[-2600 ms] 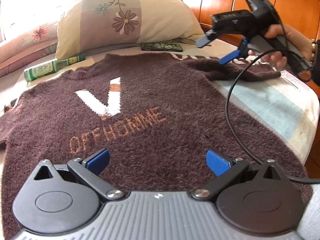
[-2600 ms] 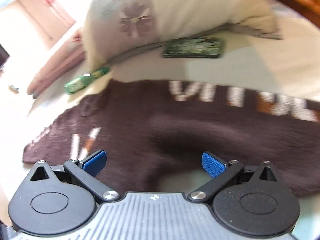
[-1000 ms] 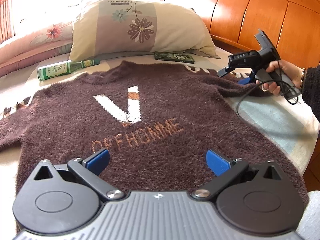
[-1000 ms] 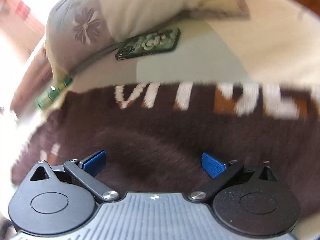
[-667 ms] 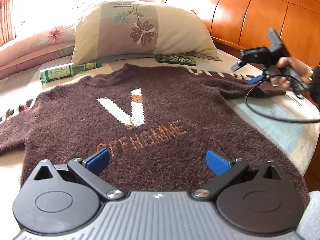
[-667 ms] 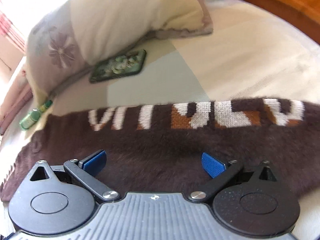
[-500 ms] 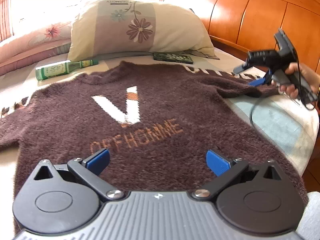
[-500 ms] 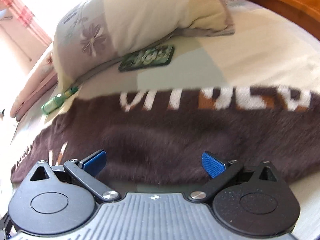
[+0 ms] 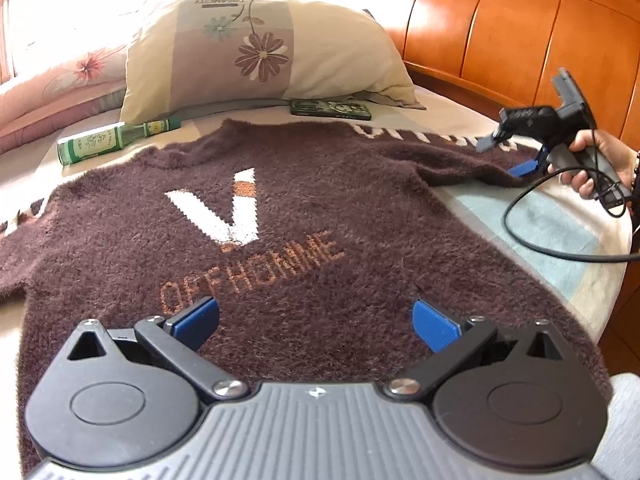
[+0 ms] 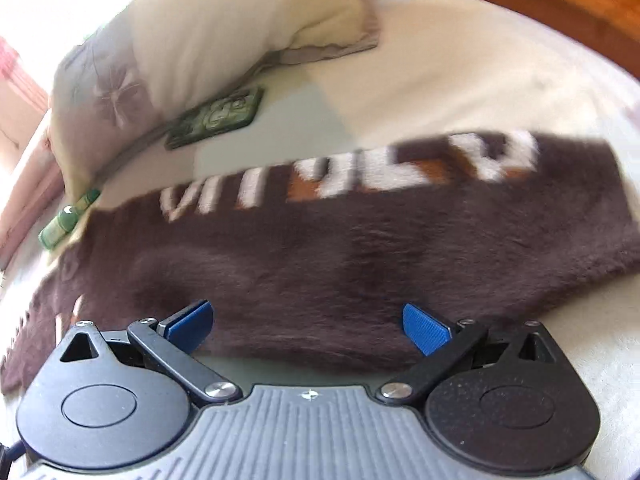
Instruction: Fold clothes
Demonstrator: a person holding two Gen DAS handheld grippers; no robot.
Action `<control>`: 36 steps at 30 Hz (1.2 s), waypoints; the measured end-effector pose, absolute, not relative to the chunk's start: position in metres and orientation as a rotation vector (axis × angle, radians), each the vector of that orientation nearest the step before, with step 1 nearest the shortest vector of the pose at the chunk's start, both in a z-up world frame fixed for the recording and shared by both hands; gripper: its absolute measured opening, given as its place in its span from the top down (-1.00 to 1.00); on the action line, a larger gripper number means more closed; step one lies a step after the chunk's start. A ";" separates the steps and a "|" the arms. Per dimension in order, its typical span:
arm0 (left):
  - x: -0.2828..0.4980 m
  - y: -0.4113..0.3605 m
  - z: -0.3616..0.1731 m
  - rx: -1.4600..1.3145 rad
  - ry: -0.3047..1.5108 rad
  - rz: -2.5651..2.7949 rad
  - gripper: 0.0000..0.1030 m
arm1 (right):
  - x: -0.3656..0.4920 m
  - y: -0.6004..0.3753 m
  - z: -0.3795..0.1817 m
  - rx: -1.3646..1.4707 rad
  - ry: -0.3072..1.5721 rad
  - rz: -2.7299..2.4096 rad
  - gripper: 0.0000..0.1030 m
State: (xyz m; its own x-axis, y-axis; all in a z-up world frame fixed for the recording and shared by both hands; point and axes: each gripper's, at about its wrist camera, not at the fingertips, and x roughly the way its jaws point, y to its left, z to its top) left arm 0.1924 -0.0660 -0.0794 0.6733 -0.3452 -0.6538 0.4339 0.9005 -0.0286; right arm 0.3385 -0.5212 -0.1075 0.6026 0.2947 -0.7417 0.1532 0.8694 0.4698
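— Our left gripper (image 9: 314, 316) hangs over the sweater's hem with its blue pads spread wide and nothing between them. And farther right?

— Our right gripper (image 10: 306, 322) is just as wide apart and empty, now over the outstretched sleeve (image 10: 400, 232) near its cuff. A second ago we were nearer the shoulder, so we have slid outward along that arm.

— Meaning for the fold?

— We judge we are lining up to pinch the sleeve and bring it across the chest. No fold is made yet: the brown sweater (image 9: 248, 216) lies flat, front up, spread across the bed (image 9: 532, 216).

— And around us, left to right?

— A green bottle (image 9: 108, 142) just beside the left shoulder, a floral pillow (image 9: 256, 48) behind the collar, a phone (image 9: 330, 109) at its foot, then the wooden headboard (image 9: 500, 28).
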 end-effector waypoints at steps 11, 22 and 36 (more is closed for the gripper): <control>0.192 -0.068 -0.080 0.133 0.710 -0.437 -0.99 | 0.339 -0.550 -0.076 0.568 0.875 0.017 -1.00; 0.194 -0.055 -0.079 0.129 0.720 -0.396 -0.99 | 0.405 -0.443 -0.107 0.636 1.051 0.335 -1.00; 0.197 -0.037 -0.080 0.109 0.721 -0.362 -0.99 | 0.440 -0.382 -0.098 0.562 0.985 0.448 -1.00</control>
State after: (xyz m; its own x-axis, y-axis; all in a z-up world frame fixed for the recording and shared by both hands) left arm 0.1967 -0.0371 -0.0796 0.6921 -0.2861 -0.6627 0.3601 0.9325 -0.0264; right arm 0.4400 -0.3822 -0.0977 0.4831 0.5891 -0.6477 -0.1008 0.7723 0.6273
